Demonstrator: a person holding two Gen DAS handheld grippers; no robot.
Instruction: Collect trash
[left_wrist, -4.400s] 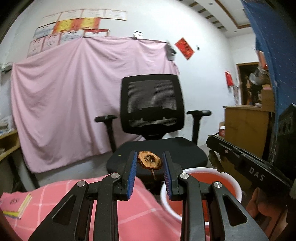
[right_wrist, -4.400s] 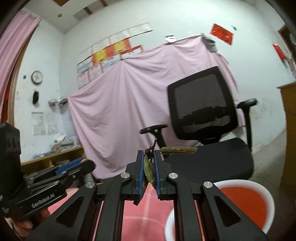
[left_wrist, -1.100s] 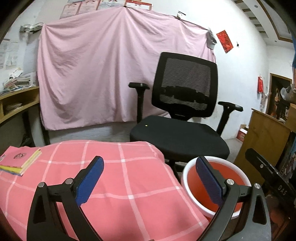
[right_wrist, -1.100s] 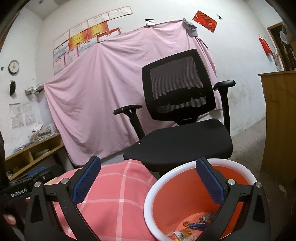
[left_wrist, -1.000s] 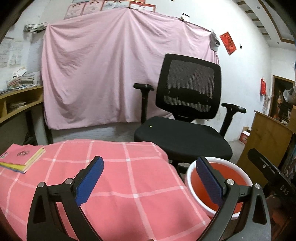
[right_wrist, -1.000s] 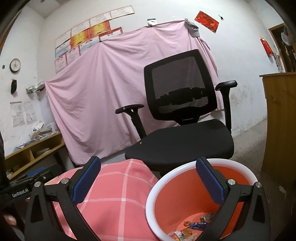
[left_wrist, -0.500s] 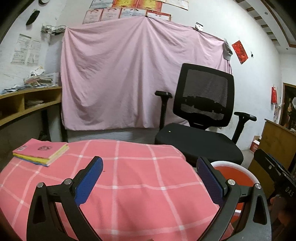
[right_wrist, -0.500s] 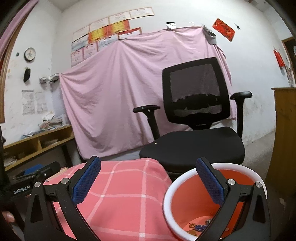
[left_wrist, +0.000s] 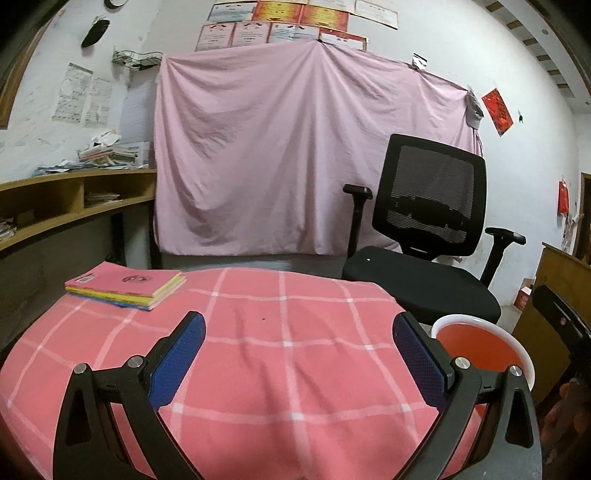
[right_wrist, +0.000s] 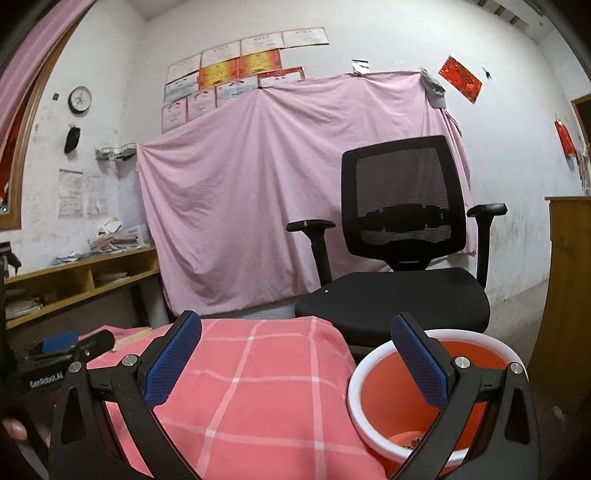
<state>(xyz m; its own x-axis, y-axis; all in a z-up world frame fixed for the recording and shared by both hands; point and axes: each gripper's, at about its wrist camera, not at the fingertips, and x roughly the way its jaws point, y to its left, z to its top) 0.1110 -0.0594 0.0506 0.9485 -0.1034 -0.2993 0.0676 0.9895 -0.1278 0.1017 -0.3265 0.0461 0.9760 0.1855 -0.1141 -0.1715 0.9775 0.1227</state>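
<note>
Taking the bucket as the landmark, one orange bucket with a white rim stands at the right-hand end of the table, below the cloth's edge, and a few small bits of trash lie at its bottom, too small to count. Far to the left of the bucket, on the far left corner of the pink checked tablecloth, sits one stack of notebooks; it looks like three or four thin books, the top cover pink with a round emblem whose writing is too small to read. Between that stack and the bucket, the cloth carries only one tiny dark speck. The left gripper hovers over the cloth just left of the bucket with its two blue-padded fingers spread wide and nothing between them. The right gripper is likewise spread wide and empty, its right finger hanging over the bucket's mouth and its left one over the cloth. In the right wrist view the left gripper's body shows at the far left edge with white lettering that seems to read "GenRobot.AI". Behind the bucket stands one black mesh office chair, and behind that one large pink sheet hangs on the wall. Above the sheet is a cluster of roughly ten framed certificates, their text unreadable. Left of them hangs one round clock; to the right, one red paper square.
</note>
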